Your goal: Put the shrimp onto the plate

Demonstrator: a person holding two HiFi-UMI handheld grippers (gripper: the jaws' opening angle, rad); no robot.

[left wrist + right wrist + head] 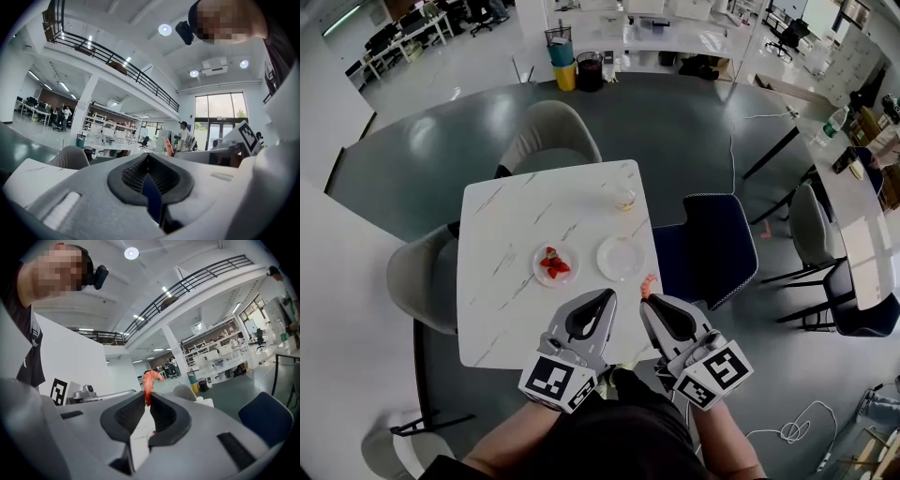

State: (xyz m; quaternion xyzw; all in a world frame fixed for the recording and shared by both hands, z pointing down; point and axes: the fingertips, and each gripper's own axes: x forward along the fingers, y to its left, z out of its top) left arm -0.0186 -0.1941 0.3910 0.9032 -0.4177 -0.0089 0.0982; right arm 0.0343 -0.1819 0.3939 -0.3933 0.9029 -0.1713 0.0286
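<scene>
The right gripper (148, 397) pinches the tail end of an orange shrimp (149, 380) between its jaw tips, and the body curls up above them. In the head view the shrimp (648, 281) hangs over the desk's (502, 281) near right edge, near a white plate (621, 258) but not on it. The left gripper (148, 157) is closed on nothing beside it. Another plate (555, 264) carries red pieces.

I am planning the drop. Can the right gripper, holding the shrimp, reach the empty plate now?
Probably yes. The right gripper is shut on the shrimp just short of the empty plate, and nothing stands between them.
</scene>
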